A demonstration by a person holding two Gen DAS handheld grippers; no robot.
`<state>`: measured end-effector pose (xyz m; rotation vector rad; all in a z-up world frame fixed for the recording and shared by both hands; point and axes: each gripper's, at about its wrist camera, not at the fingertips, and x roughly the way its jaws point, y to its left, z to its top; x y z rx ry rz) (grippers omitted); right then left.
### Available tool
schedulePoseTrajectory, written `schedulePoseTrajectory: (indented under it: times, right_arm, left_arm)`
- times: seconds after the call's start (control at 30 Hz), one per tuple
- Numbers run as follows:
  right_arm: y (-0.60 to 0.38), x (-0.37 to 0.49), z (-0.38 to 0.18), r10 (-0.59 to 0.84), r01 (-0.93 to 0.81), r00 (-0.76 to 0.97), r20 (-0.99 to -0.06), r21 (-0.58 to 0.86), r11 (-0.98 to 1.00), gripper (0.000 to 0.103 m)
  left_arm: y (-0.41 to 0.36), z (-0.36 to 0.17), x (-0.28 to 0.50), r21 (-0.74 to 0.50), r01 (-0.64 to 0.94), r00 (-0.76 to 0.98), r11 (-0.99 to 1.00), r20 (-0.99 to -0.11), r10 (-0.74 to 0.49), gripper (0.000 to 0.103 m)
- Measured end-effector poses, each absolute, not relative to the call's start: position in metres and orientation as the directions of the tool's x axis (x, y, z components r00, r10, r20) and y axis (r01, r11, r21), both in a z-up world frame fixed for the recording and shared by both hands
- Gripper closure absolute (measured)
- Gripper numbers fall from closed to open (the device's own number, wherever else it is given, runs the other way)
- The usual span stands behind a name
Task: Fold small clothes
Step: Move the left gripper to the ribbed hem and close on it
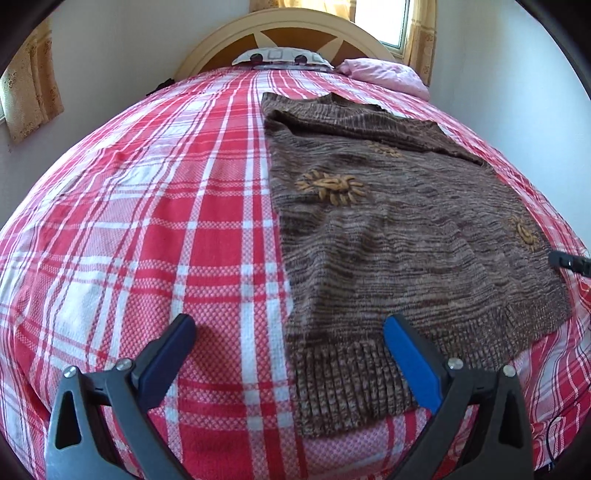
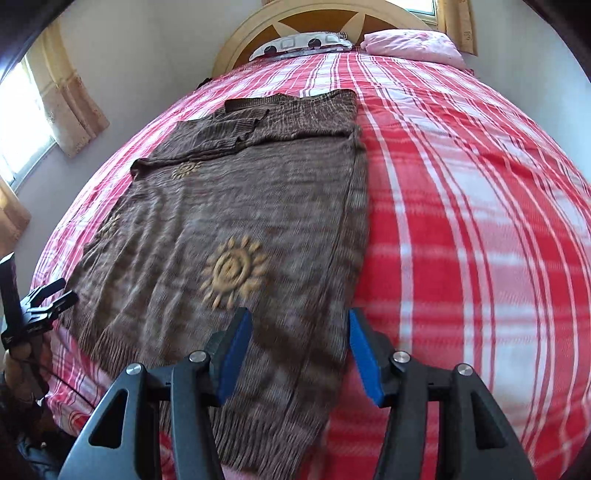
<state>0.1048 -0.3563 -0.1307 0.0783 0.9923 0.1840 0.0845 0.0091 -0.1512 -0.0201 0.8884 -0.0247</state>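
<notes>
A brown knitted sweater (image 1: 388,236) with tan sun motifs lies flat on the red-and-white checked bedspread (image 1: 147,221), ribbed hem toward me. Its sleeves are folded in over the body near the collar. My left gripper (image 1: 290,325) is open and empty, hovering above the hem's left corner. The right gripper's tip (image 1: 570,262) shows at the far right edge. In the right wrist view the sweater (image 2: 229,229) fills the left half. My right gripper (image 2: 299,332) is open and empty above the hem near the sweater's right edge. The left gripper (image 2: 44,299) shows at the far left.
A patterned pillow (image 1: 282,57) and a pink pillow (image 1: 384,74) lie against the wooden headboard (image 1: 288,29). The bedspread (image 2: 461,221) stretches to the right of the sweater. Curtained windows (image 2: 33,122) flank the bed. The bed's near edge lies just below the hem.
</notes>
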Motion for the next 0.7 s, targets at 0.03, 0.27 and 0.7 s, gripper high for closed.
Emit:
schedulePoseTrajectory:
  times: [0.03,0.27,0.7]
  right_arm:
    - [-0.356,0.099,-0.132,0.194,-0.113,0.536,-0.821,0.158,0.981,0.048]
    - [-0.359,0.068,-0.136,0.219,-0.068,0.565,-0.796,0.220,0.973,0.048]
    - [-0.356,0.038,-0.141,0.240,-0.070,0.592,-0.770,0.247,0.966,0.058]
  left_arm:
    - [0.009,-0.151,0.083,-0.029,0.011,0.631,1.000,-0.775,-0.029,0.000]
    - [0.007,-0.151,0.080,-0.023,0.019,0.627,1.000,-0.778,-0.030,0.000]
    - [-0.003,-0.147,0.069,-0.029,0.108,0.637,0.994,-0.766,-0.091,0.031]
